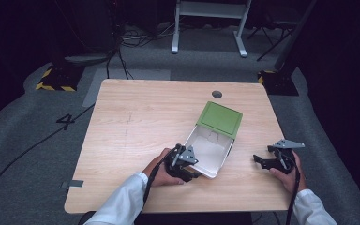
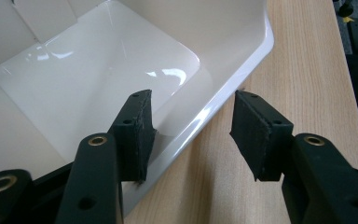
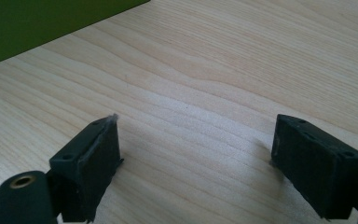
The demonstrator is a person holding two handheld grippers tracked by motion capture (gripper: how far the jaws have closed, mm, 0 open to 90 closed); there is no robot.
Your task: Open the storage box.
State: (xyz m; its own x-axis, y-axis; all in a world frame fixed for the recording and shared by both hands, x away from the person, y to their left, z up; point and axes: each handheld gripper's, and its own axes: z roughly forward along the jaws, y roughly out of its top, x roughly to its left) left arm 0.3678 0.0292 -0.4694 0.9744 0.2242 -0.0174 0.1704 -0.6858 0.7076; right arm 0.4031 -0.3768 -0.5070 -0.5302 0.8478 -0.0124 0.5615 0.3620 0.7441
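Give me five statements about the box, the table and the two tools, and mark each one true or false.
1. The box lies open on the table. True.
2. The box's lid is red. False: it is green.
3. The left tool has one jaw inside the box and one outside its rim, jaws apart. True.
4. The right tool is clamped on the lid. False: its jaws stand open over bare table, apart from the box.
5. The box holds several items. False: the white inside that shows is bare.
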